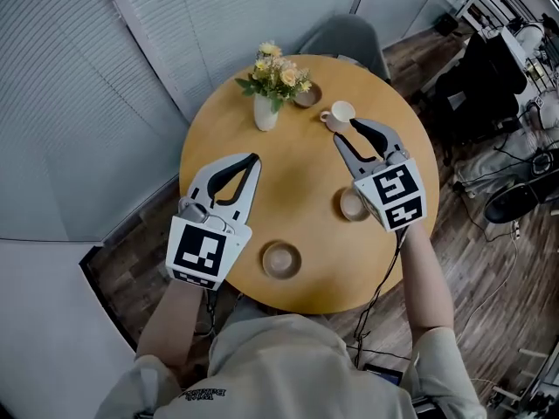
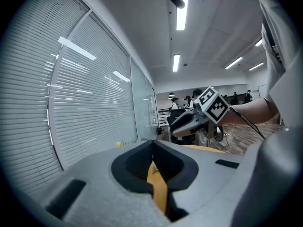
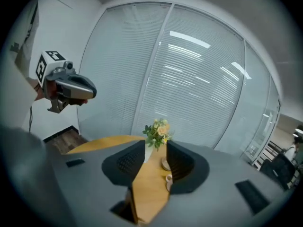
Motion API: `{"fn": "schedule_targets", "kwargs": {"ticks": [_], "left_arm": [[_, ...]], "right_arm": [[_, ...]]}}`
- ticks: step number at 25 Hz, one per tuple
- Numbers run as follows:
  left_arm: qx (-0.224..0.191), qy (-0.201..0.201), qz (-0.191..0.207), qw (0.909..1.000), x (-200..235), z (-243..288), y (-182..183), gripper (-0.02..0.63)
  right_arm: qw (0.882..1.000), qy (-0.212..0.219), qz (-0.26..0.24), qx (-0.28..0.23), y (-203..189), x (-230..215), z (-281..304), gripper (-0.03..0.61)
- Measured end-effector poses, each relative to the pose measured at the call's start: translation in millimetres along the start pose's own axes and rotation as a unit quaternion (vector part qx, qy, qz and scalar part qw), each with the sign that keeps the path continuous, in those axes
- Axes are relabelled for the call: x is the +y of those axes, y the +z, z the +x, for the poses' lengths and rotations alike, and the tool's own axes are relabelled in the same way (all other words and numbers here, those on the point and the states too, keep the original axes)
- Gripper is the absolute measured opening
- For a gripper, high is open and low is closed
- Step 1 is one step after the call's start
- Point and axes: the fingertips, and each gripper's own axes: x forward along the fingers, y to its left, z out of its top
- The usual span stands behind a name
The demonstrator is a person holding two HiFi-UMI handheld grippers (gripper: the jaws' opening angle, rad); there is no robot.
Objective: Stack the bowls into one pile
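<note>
Three brown bowls sit apart on the round wooden table (image 1: 297, 168). One bowl (image 1: 281, 259) lies near the front edge. A second bowl (image 1: 350, 205) lies half hidden beside my right gripper's marker cube. The third, small bowl (image 1: 308, 95) rests behind the flowers and shows between the jaws in the right gripper view (image 3: 165, 163). My left gripper (image 1: 254, 157) hovers over the table's left part, shut and empty (image 2: 152, 148). My right gripper (image 1: 347, 133) hangs open over the right part, close to a white cup (image 1: 341, 113), with nothing between its fingers (image 3: 155, 146).
A white vase of yellow flowers (image 1: 265, 112) stands at the table's far side, with the white cup to its right. A grey chair (image 1: 346, 31) stands behind the table. Window blinds run along the left; office gear and cables crowd the floor at right.
</note>
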Motion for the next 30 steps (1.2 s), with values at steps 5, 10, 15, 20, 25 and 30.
{"fn": "schedule_targets", "kwargs": {"ticks": [5, 10, 15, 20, 25, 30], "left_arm": [[0.002, 0.006, 0.003, 1.0, 15.2, 21.1, -13.3, 0.02], [0.005, 0.017, -0.016, 0.9997, 34.4, 42.2, -37.0, 0.02], [0.025, 0.019, -0.04, 0.9987, 44.5, 63.9, -72.1, 0.02], [0.045, 0.015, -0.053, 0.9974, 51.3, 85.4, -103.0, 0.02], [0.056, 0.003, -0.082, 0.9951, 55.8, 102.6, -127.3, 0.02], [0.067, 0.005, -0.084, 0.9942, 61.0, 116.1, -144.6, 0.02]], "right_arm": [[0.999, 0.015, -0.016, 0.049, -32.6, -13.8, 59.9, 0.129], [0.994, 0.027, -0.026, 0.1, -71.1, -21.6, 116.9, 0.14], [0.985, 0.034, -0.083, 0.146, -101.0, -26.2, 163.5, 0.144], [0.973, 0.049, -0.133, 0.182, -133.1, -28.5, 207.5, 0.147], [0.961, 0.053, -0.169, 0.214, -163.3, -30.4, 245.5, 0.149], [0.947, 0.055, -0.207, 0.24, -188.3, -30.9, 277.4, 0.147]]}}
